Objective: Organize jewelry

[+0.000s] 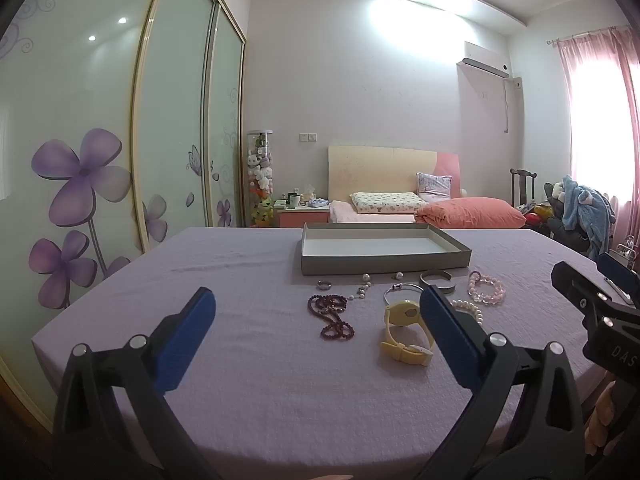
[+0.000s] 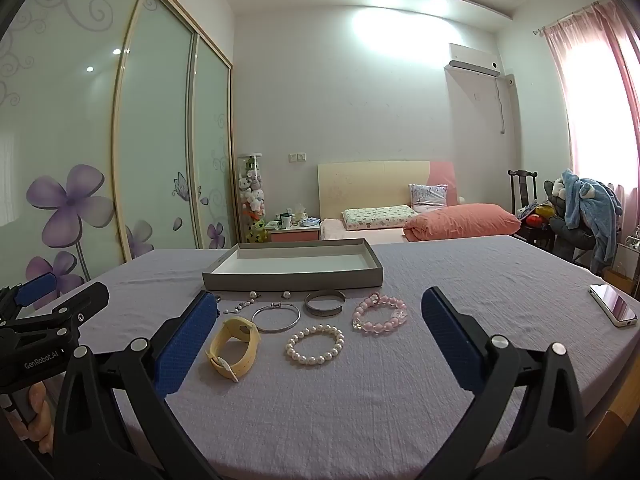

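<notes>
Right now both tools hover above the lilac-covered bench (image 2: 320, 400) with nothing between their fingers: the left hand-held gripper (image 1: 316, 320) has its blue pads spread wide, and the right hand-held gripper (image 2: 320, 322) stands just as far apart. At centre frame in the right wrist view the jewelry lies loose on the cloth: a yellow watch (image 2: 234, 346), a white pearl bracelet (image 2: 315, 345), a pink bead bracelet (image 2: 380, 314), a thin silver bangle (image 2: 276, 317) and a wide metal cuff (image 2: 324, 303). In the left wrist view a dark red bead string (image 1: 331, 316) lies left of the watch. Behind them sits an open grey tray (image 2: 294, 276), and a phone (image 2: 612, 305) rests at the right edge.
</notes>
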`<state>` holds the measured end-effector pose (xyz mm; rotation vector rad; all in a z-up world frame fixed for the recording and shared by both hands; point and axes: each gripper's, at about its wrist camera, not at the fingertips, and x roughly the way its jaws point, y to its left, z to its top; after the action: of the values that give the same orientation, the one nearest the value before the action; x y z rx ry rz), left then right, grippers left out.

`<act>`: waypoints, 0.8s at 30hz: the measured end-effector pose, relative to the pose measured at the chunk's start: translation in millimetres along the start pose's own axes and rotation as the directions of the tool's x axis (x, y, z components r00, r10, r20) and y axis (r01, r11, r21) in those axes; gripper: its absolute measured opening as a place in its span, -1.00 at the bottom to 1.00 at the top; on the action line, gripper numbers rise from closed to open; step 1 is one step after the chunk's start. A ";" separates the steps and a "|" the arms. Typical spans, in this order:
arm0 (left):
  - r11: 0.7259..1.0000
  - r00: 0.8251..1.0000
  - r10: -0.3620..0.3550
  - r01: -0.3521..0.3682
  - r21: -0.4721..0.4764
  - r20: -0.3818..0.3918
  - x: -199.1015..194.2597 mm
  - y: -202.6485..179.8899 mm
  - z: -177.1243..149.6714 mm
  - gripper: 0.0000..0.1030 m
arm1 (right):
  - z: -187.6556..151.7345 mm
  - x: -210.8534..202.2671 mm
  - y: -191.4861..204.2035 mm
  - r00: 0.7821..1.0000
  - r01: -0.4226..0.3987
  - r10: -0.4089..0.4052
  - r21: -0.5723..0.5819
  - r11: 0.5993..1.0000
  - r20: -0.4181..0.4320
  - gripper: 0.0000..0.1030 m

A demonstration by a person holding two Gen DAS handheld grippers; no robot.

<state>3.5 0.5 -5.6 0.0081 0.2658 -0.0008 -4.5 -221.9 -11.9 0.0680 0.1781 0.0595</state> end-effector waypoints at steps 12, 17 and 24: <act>1.000 1.000 0.004 -0.004 -0.001 0.002 1.5 2.1 -4.6 0.92 | 0.0 0.7 -0.3 1.000 -0.002 0.002 0.004 1.000 -0.002 0.97; 1.000 1.000 0.005 -0.005 -0.002 0.004 -4.2 0.7 2.6 0.92 | 0.8 -0.3 0.1 1.000 -0.001 0.001 0.003 1.000 0.001 0.97; 1.000 1.000 0.003 -0.003 -0.002 0.004 -4.3 0.9 2.7 0.92 | 0.3 -0.3 0.6 1.000 -0.001 0.001 0.004 1.000 0.001 0.97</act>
<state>0.0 1.3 -1.8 0.0064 0.2614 0.0025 -4.8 -221.3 -11.5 0.0722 0.1773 0.0604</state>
